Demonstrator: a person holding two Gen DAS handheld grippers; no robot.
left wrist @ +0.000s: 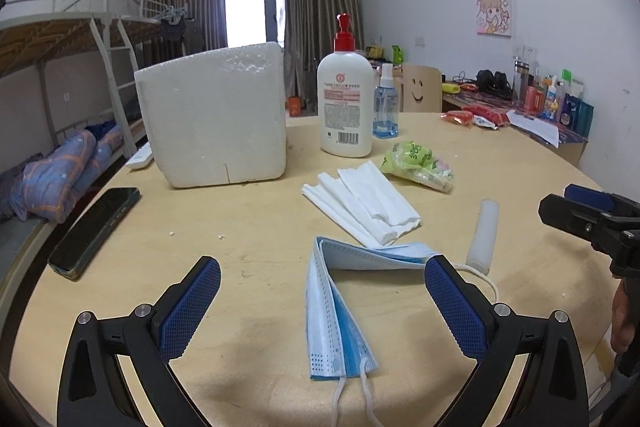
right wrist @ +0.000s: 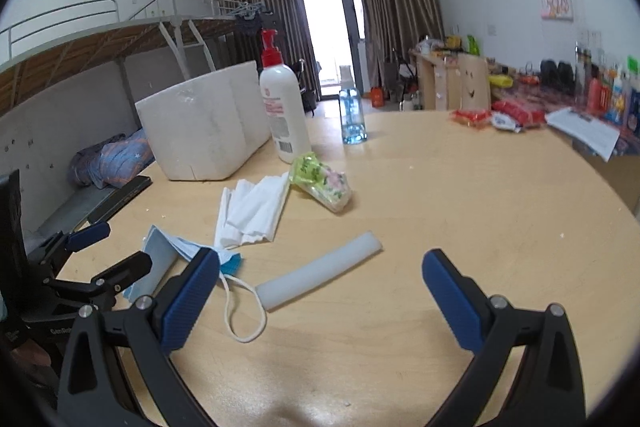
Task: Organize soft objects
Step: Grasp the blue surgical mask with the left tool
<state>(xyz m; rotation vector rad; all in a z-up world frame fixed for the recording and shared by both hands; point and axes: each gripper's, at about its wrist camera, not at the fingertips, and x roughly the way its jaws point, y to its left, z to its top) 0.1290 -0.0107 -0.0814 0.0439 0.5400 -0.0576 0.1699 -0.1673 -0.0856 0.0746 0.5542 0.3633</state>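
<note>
A folded blue face mask (left wrist: 340,311) lies on the round wooden table (left wrist: 248,227), between the fingers of my open left gripper (left wrist: 322,287). It shows at lower left in the right wrist view (right wrist: 176,247). Folded white tissues (left wrist: 364,203) (right wrist: 252,211) lie just beyond it. A white foam tube (left wrist: 484,235) (right wrist: 320,269) lies to the right. A green tissue pack (left wrist: 416,163) (right wrist: 320,179) sits further back. My right gripper (right wrist: 320,291) is open and empty over the tube's near end; it also shows in the left wrist view (left wrist: 576,207).
A white foam box (left wrist: 212,115) stands at the back left. A lotion pump bottle (left wrist: 346,95) and a blue spray bottle (left wrist: 386,107) stand behind the tissues. A black phone (left wrist: 96,231) lies at the left edge. Snack packets (left wrist: 476,117) lie at the far right.
</note>
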